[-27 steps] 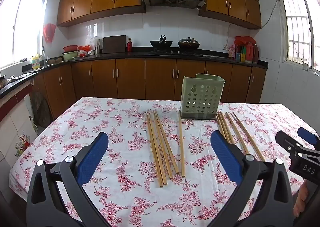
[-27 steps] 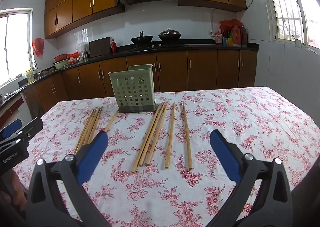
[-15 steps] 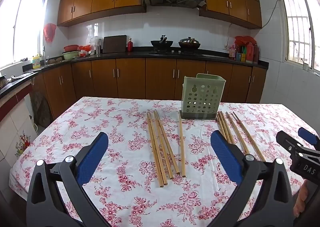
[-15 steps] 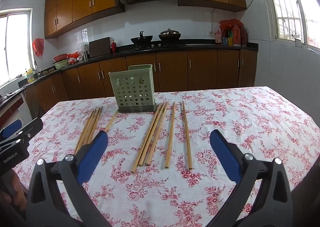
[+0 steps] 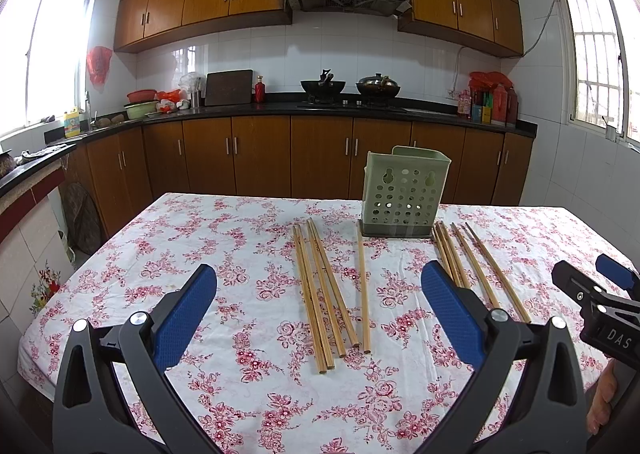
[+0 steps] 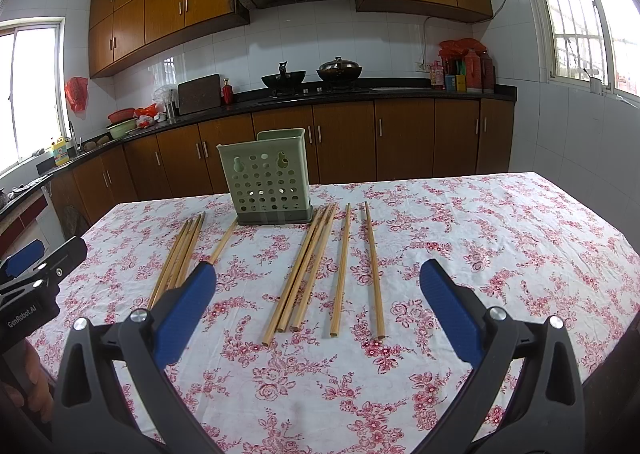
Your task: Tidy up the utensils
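Observation:
A pale green perforated utensil holder (image 5: 404, 194) (image 6: 266, 178) stands upright at the far side of the floral tablecloth (image 5: 200, 238). Several wooden chopsticks lie flat in front of it: one bunch to its left (image 5: 320, 286) (image 6: 180, 254) and one to its right (image 5: 472, 266) (image 6: 308, 262). My left gripper (image 5: 318, 282) hovers open above the left bunch, nothing between its blue pads. My right gripper (image 6: 317, 274) hovers open above the right bunch, also holding nothing. Each gripper shows at the edge of the other's view, the right one (image 5: 596, 294) and the left one (image 6: 36, 266).
The table's near and side edges lie close around the grippers. Behind the table run brown kitchen cabinets (image 5: 320, 158) under a black counter with two woks (image 5: 348, 88) and bottles. The cloth to the right of the chopsticks (image 6: 500, 238) is bare.

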The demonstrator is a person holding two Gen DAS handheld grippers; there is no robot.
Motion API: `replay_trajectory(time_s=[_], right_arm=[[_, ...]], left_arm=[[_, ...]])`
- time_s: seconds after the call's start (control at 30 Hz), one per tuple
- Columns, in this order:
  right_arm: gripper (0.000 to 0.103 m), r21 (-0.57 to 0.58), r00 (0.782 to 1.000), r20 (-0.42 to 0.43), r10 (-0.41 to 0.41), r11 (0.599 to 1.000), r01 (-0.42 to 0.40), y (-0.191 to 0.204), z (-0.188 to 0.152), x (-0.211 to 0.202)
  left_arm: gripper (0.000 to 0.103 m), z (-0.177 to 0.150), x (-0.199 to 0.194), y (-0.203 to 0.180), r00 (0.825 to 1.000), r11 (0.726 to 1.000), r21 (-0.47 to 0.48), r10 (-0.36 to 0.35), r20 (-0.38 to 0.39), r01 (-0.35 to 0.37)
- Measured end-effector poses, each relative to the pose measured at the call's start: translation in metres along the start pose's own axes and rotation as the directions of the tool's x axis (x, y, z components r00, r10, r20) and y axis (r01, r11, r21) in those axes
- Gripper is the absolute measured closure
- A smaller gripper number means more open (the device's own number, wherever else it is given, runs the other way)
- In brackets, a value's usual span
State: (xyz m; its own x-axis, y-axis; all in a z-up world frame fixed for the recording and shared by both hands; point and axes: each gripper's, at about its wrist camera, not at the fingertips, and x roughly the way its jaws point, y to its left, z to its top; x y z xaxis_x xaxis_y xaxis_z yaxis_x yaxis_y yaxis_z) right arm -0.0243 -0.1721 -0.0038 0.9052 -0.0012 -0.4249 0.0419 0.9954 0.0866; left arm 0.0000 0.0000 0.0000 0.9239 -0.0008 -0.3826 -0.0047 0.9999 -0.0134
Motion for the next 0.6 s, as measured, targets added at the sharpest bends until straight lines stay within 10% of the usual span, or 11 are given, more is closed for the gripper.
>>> replay_trajectory(time_s=[0.6], right_arm=[[0.004,0.001,1.0,-0.001,0.001,1.0,-0.001,0.0006,-0.0005,0.0007]], left_arm=[[0.002,-0.0001,-0.0001,0.0,1.0,1.0,0.0,0.0,0.0,0.0]])
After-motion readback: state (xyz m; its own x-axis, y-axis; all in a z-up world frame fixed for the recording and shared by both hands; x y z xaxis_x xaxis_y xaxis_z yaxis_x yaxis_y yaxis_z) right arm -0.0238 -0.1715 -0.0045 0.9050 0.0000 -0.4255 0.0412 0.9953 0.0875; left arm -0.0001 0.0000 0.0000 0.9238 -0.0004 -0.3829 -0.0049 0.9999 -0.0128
